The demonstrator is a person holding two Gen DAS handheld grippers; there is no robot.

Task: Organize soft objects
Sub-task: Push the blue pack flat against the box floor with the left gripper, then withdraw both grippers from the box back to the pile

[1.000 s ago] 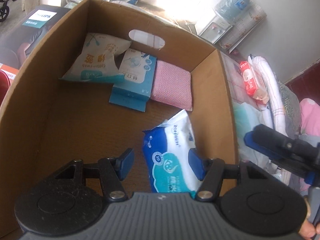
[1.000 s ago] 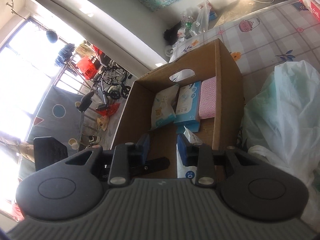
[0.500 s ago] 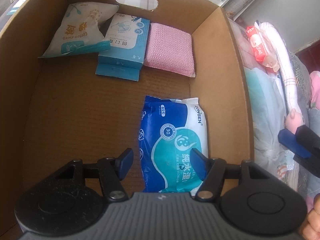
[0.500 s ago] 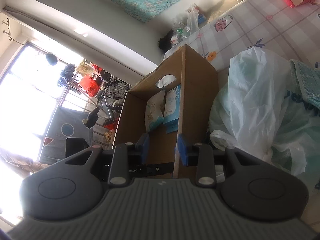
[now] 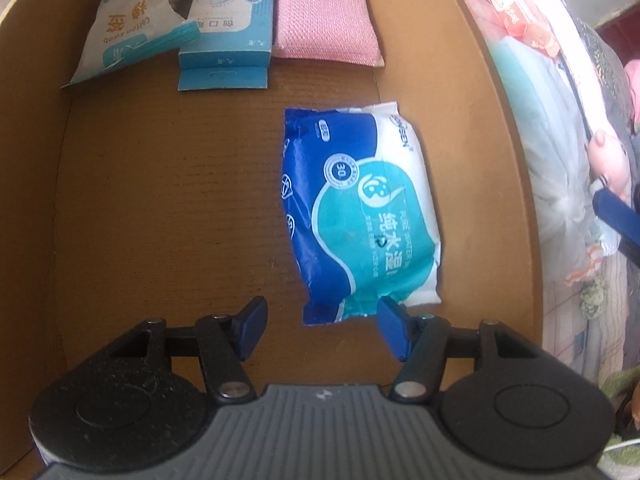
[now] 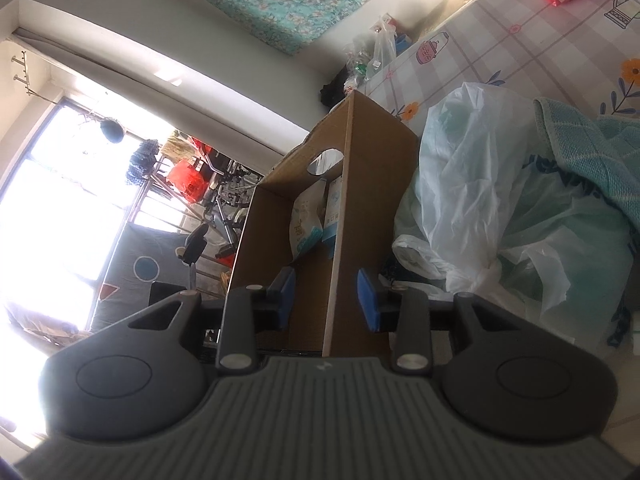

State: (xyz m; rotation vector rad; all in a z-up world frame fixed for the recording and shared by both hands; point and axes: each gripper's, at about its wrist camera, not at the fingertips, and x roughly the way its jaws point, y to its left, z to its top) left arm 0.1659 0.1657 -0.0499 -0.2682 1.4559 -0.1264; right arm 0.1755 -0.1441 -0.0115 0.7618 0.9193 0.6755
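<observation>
Two spread grippers, left, right opening; "30"-marked wipes pack free.

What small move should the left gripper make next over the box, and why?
Probably lift the left gripper up and out of the cardboard box. The wet wipes pack already lies flat on the box floor, free of the open jaws, in front of the cotton swab bag, the blue carton and the pink cloth; more soft items wait outside.

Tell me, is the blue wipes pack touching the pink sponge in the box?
No, the blue wipes pack lies apart from the pink sponge, with bare floor of the cardboard box between them.
</observation>
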